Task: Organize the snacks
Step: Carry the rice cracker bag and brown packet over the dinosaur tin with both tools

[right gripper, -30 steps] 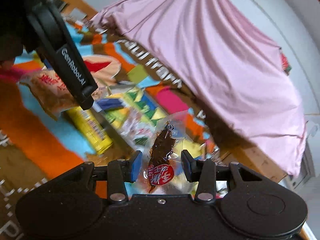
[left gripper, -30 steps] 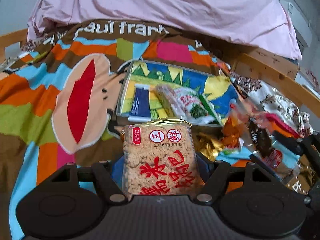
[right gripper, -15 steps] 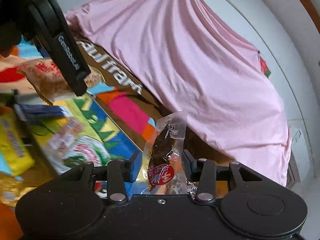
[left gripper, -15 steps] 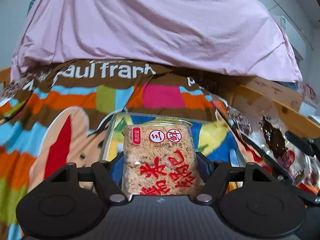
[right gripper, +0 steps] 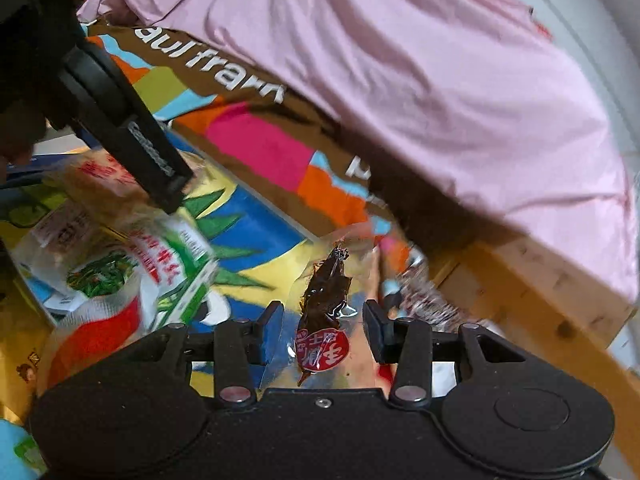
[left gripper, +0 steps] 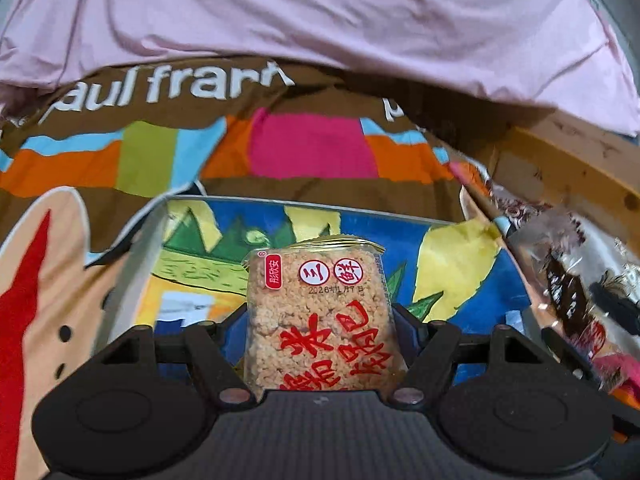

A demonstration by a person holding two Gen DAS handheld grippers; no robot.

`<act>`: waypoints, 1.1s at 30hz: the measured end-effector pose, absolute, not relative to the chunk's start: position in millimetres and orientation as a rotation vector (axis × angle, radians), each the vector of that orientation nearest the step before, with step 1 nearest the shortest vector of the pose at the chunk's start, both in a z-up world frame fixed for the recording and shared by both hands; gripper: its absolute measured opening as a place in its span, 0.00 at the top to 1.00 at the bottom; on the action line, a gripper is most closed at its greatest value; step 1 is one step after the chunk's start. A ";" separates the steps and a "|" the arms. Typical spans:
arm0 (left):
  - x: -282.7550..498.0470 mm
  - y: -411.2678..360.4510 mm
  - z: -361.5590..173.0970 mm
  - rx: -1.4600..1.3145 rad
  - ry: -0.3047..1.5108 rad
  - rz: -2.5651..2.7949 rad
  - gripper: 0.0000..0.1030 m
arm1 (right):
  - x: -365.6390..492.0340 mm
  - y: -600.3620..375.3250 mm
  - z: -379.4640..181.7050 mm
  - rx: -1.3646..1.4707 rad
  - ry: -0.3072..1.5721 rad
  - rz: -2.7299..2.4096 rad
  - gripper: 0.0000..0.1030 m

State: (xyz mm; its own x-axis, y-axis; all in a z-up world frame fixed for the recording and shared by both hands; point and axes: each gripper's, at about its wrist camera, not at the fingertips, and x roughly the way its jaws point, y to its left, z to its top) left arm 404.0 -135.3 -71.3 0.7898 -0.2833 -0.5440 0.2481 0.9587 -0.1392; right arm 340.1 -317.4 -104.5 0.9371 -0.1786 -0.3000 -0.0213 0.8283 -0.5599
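My left gripper [left gripper: 320, 320] is shut on a rice cracker packet [left gripper: 316, 312] with red characters, held above the colourful tray [left gripper: 460, 264]. My right gripper [right gripper: 324, 320] is shut on a clear packet with a dark brown snack and red label [right gripper: 324, 308], held over the tray's right part [right gripper: 256, 236]. The left gripper [right gripper: 132, 132] and its cracker packet [right gripper: 96, 172] show at the upper left of the right wrist view. A green and white snack bag [right gripper: 160, 256] lies in the tray.
A striped "paul frank" blanket [left gripper: 312, 148] covers the bed. A pink sheet [left gripper: 320, 12] is heaped behind. A wooden bed frame [left gripper: 560, 168] runs along the right. More packets [left gripper: 568, 272] lie right of the tray.
Both grippers have moved forward over the tray with their packets. The loose snack pile has dropped out of the left wrist view.
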 end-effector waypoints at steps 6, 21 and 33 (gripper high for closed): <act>414.0 -154.5 -81.7 0.015 0.650 -0.274 0.27 | 349.8 -320.8 -111.1 -0.518 0.435 -0.048 0.56; 419.9 -174.5 -83.2 0.098 0.675 -0.245 0.27 | 353.9 -326.6 -114.3 -0.447 0.500 -0.024 0.52; 416.8 -168.7 -75.9 0.029 0.696 -0.254 0.18 | 345.8 -335.0 -100.8 -0.408 0.468 -0.041 0.30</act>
